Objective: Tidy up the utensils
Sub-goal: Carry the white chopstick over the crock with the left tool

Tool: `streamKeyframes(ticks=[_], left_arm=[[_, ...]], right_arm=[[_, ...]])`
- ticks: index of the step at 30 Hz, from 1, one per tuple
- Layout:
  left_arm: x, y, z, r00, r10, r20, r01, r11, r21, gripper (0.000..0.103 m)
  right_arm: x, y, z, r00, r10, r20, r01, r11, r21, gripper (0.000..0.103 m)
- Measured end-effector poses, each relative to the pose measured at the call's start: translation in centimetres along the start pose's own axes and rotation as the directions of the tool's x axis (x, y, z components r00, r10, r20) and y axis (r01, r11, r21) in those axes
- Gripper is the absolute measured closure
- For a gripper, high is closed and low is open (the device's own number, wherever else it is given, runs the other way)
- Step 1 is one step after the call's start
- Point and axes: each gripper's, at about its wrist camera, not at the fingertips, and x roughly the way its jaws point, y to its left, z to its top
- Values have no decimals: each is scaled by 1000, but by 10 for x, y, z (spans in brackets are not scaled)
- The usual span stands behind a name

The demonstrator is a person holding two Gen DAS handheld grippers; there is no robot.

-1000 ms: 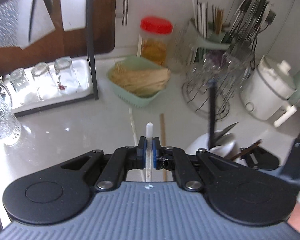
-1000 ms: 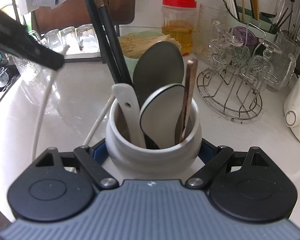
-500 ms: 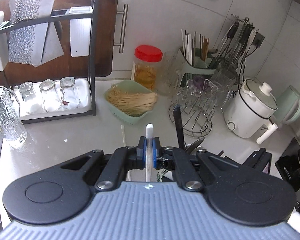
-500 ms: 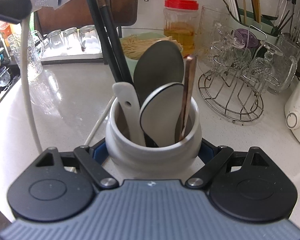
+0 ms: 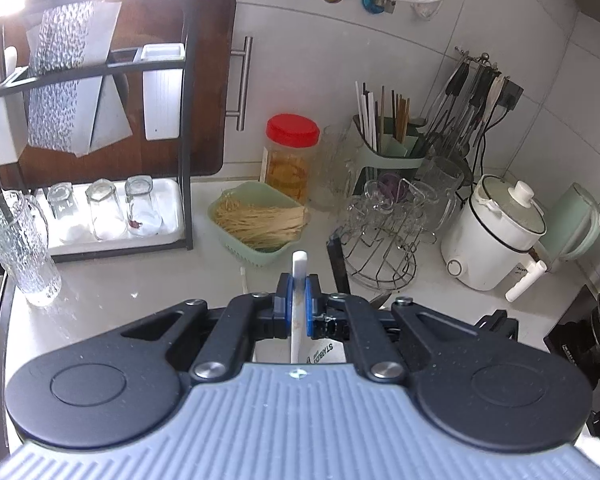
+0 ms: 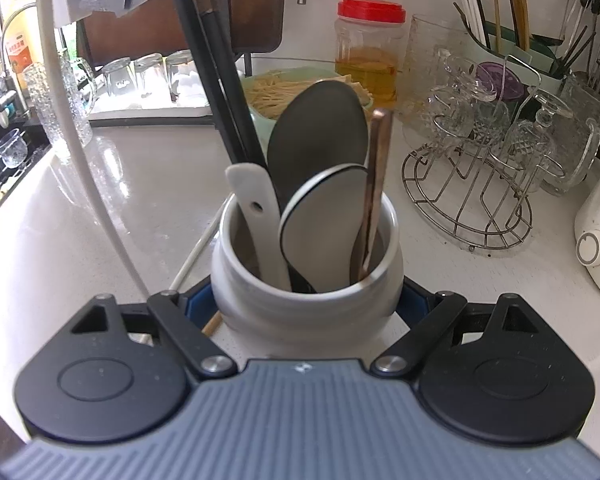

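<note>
My left gripper (image 5: 297, 309) is shut on a white chopstick (image 5: 299, 276), held high above the counter and upright. The same chopstick hangs at the left of the right wrist view (image 6: 74, 136). My right gripper (image 6: 306, 300) is shut on a white ceramic utensil crock (image 6: 304, 300) standing on the counter. The crock holds a dark spoon (image 6: 318, 132), a white spoon (image 6: 320, 224), a white spatula handle (image 6: 260, 216), a copper-coloured handle (image 6: 376, 184) and black chopsticks (image 6: 212, 60). One more white chopstick (image 6: 196, 256) and a wooden one (image 6: 212, 324) lie on the counter by the crock.
A green basket of noodles (image 5: 260, 220), a red-lidded jar (image 5: 290, 156), a wire rack of glasses (image 5: 384, 236), a green chopstick holder (image 5: 384, 140), a white rice cooker (image 5: 496, 236), a ribbed glass (image 5: 20, 240) and a tray of upturned glasses (image 5: 104, 212) stand around the counter.
My left gripper has risen well above the counter with the white chopstick and tipped it upright. The right gripper and the crock have not moved.
</note>
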Motion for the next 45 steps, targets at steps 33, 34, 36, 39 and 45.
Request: streamKeyframes(ticks=[33, 34, 36, 39, 45], left_arm=[[-53, -71, 83, 985, -145, 93, 128, 976, 175, 96], [-51, -72, 82, 985, -148, 87, 131, 975, 177, 96], [-45, -74, 79, 986, -149, 74, 133, 974, 184, 96], [-32, -74, 74, 988, -149, 38, 140, 972, 187, 96], [-4, -76, 67, 982, -166, -91, 182, 963, 198, 96]], right_arm=[[-1, 0, -1, 1000, 5, 6, -5, 1000, 0, 12], [-1, 0, -1, 1000, 5, 7, -5, 1000, 0, 12], [-1, 0, -1, 1000, 6, 9, -6, 1000, 0, 12], [-1, 0, -1, 1000, 6, 10, -6, 1000, 1, 12], [-1, 0, -1, 1000, 5, 10, -5, 1000, 6, 12]])
